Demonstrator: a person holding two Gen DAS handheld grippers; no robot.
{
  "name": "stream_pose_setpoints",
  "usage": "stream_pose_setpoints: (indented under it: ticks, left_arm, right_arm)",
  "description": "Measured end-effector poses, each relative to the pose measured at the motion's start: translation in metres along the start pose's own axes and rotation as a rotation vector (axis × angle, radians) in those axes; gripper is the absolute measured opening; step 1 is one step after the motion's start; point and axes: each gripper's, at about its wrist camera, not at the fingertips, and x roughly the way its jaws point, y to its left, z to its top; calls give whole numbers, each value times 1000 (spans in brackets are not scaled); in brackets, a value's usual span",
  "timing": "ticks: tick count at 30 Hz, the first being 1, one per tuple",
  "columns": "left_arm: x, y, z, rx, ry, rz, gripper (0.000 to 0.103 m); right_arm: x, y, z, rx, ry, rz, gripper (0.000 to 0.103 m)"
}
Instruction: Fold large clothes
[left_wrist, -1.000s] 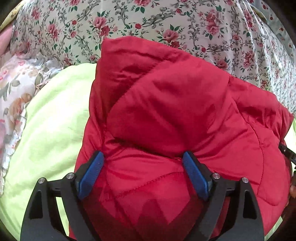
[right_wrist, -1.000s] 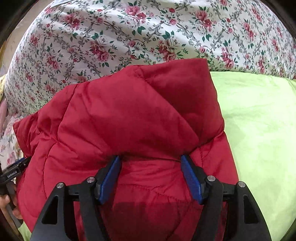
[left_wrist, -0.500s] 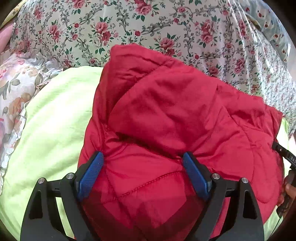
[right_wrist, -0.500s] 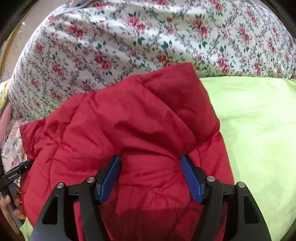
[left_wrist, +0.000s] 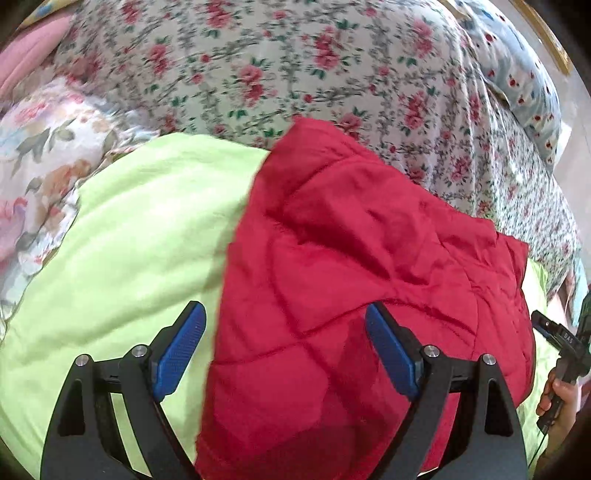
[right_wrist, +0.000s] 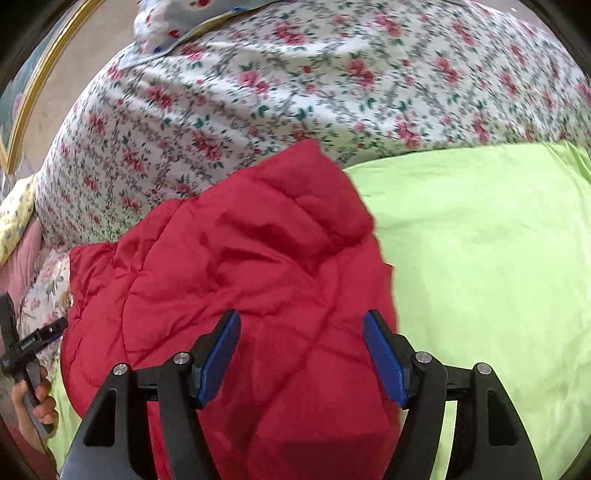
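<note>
Both grippers have pulled back from the red puffy jacket (left_wrist: 362, 295) since a moment ago, when its cloth bulged right up between their blue pads; now more of the bed shows around it. Left gripper (left_wrist: 286, 349) has its jaws wide apart and holds nothing, with one blue pad over the green sheet (left_wrist: 140, 236) and the other over the jacket. Right gripper (right_wrist: 301, 354) is wide too and empty, hanging just above the near right part of the jacket. From the left wrist view the right hand (left_wrist: 557, 398) shows at the far right edge, holding its tool handle. The jacket lies on the green sheet in a thick bundle, with its far edge touching the flowery bedspread (left_wrist: 295, 74). A top layer lies doubled over the lower part, so it looks like at least one fold is done and the jacket has been let go. I think the job is mostly done for this jacket. What may be left is to press the puffy bundle flatter or square its edges, since the top flap sits a bit crooked. I cannot tell if more clothes wait nearby.
</note>
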Motion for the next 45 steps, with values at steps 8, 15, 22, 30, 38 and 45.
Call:
stream_pose_setpoints:
  ticks: [8, 15, 22, 30, 38, 45]
  left_arm:
    - [13, 46, -8, -172, 64, -145, 90]
    - [37, 47, -11, -237, 126, -227, 96]
    - [62, 40, -13, -304, 192, -357, 97]
    - [68, 29, -13, -275, 216, -374, 99]
    - [53, 20, -13, -200, 174, -390, 62]
    - [12, 13, -15, -156, 143, -411, 48]
  right_arm:
    - [5, -43, -12, 155, 55, 51, 71]
    - [27, -49, -18, 232, 117, 139, 80]
    - [46, -36, -19, 229, 161, 197, 90]
    - [57, -40, -25, 278, 190, 246, 91]
    - [57, -30, -24, 241, 201, 233, 68]
    - [29, -12, -23, 224, 188, 224, 39]
